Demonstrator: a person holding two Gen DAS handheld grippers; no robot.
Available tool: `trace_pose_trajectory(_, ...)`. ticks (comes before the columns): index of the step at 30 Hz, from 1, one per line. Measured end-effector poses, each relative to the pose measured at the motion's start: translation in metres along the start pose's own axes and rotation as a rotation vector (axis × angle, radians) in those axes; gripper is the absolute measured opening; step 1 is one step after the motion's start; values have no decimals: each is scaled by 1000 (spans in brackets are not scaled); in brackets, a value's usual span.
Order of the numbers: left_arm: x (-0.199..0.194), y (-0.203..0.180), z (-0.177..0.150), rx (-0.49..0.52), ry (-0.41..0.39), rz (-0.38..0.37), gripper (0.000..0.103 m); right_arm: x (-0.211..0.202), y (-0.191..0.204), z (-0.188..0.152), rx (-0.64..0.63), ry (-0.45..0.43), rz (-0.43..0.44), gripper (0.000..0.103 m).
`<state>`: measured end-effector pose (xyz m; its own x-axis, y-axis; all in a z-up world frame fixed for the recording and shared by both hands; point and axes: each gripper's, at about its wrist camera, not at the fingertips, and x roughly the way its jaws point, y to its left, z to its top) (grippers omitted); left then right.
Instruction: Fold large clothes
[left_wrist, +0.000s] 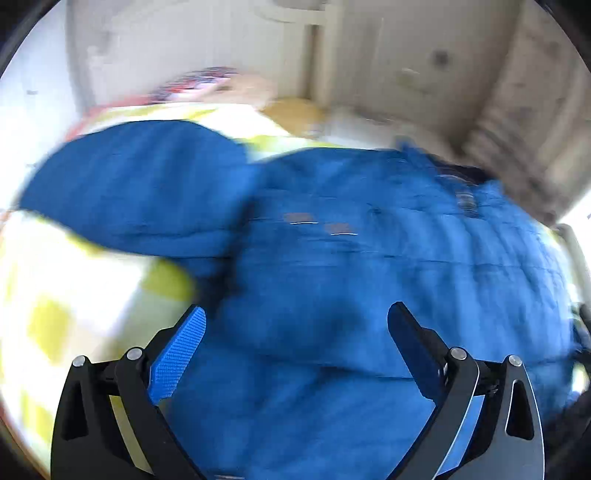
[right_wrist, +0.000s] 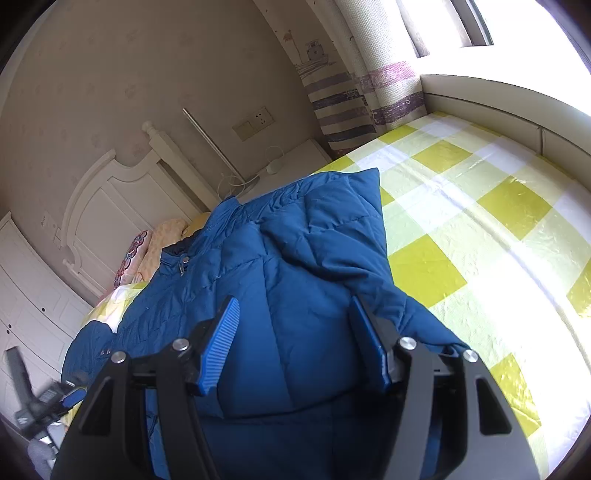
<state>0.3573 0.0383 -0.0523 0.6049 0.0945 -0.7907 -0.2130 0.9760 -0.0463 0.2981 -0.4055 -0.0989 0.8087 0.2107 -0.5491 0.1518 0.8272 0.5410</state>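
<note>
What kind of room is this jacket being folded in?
Most likely a bedroom: the blue quilted jacket lies on a yellow-and-white checked bedspread, with a white carved wooden headboard against the wall and a striped curtain beside a bright window.

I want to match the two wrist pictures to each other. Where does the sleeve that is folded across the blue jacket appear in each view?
Left wrist view: no sleeve lies across the blue puffer jacket here; the one sleeve seen spreads to the upper left.
Right wrist view: the folded sleeve lies in the centre, ending near the top.
Shared landmark: the yellow-and-white checked bedspread under the jacket.
</note>
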Motion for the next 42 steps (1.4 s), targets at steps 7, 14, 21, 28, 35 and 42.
trace_pose_trajectory(7,-91,87,17,-236,-358,-20,93,2,0,0,-3,3,-2,62)
trace_pose_trajectory(14,-26,16,41,30,-158,-252,93,1,2,-1,-13,0,-12,62)
trace_pose_trajectory(21,56,-14,4,155,-16,-137,99,0,6,-3,-30,-1,-22,62)
trace_pose_trajectory(28,62,-11,2,145,-15,-155,99,-21,18,1,-86,-111,-86,63)
trace_pose_trajectory(35,56,-5,1,143,-18,-158,99,27,106,16,-486,-13,-220,65)
trace_pose_trajectory(42,55,-10,3,144,-18,-158,99,112,107,-3,-529,288,-280,75)
